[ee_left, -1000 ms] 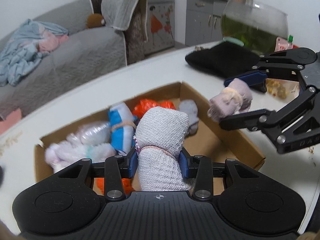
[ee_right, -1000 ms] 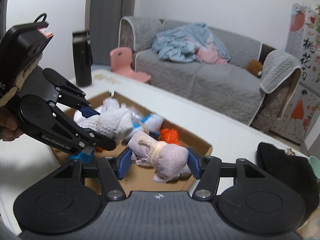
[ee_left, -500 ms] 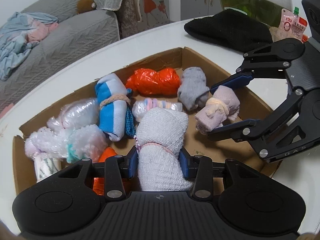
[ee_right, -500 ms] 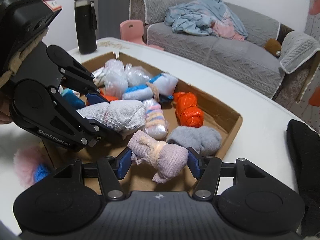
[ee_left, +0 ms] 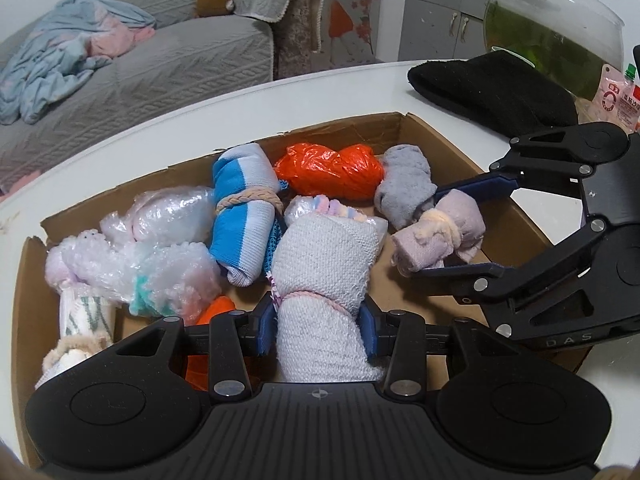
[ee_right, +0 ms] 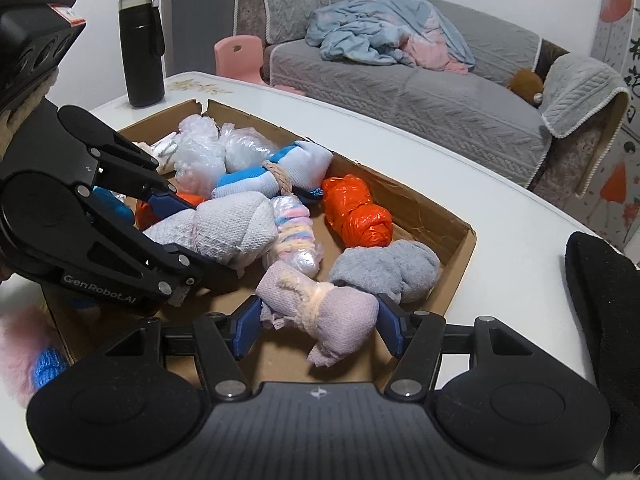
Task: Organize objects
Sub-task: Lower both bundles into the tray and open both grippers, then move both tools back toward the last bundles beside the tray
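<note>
Lowering both bundles from above the table down into the cardboard box (ee_left: 460, 148), left gripper (ee_left: 318, 322) clamping the white roll (ee_left: 324, 264), right gripper (ee_right: 318, 326) clamping the lilac roll (ee_right: 332, 312) beside the grey sock (ee_right: 384, 272), nearing release among the sorted bundles.

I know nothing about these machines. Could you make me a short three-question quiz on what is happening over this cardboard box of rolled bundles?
1. True or false: the left gripper is empty.
2. Which bundle does the right gripper hold? A) the orange plastic bundle B) the lilac sock roll C) the blue and white sock roll
3. Fill in: both held bundles hang over the ______.

Key
1. False: its jaws are closed on the white knit roll.
2. B.
3. cardboard box, which sits on the white table.
</note>
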Action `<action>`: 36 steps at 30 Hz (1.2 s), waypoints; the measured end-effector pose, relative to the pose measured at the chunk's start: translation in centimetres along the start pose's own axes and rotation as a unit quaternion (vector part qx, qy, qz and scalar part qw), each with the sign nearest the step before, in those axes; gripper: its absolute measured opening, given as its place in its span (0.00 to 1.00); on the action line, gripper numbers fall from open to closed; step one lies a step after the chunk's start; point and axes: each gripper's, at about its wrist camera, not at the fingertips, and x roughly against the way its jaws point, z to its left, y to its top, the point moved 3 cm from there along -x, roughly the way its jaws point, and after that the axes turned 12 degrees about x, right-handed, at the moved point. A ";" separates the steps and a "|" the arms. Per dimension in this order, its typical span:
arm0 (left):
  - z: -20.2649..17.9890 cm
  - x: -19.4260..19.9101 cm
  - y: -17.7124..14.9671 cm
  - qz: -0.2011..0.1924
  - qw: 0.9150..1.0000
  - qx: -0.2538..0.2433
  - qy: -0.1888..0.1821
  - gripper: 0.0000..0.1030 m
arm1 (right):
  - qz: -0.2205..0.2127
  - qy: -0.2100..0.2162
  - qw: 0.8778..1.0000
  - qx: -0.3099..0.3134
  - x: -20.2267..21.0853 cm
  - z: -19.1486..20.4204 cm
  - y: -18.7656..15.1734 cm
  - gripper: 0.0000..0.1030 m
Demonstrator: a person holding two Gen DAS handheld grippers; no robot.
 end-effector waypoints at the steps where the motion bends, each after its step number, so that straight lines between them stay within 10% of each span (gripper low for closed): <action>1: 0.1 0.0 0.0 -0.002 1.000 0.003 0.000 0.47 | 0.000 -0.003 1.000 0.000 -0.1 0.0 0.0 0.55; 36: -0.5 4.3 -0.3 -0.037 0.998 0.047 0.009 0.76 | -0.012 -0.018 1.000 -0.018 3.0 1.3 0.5 0.81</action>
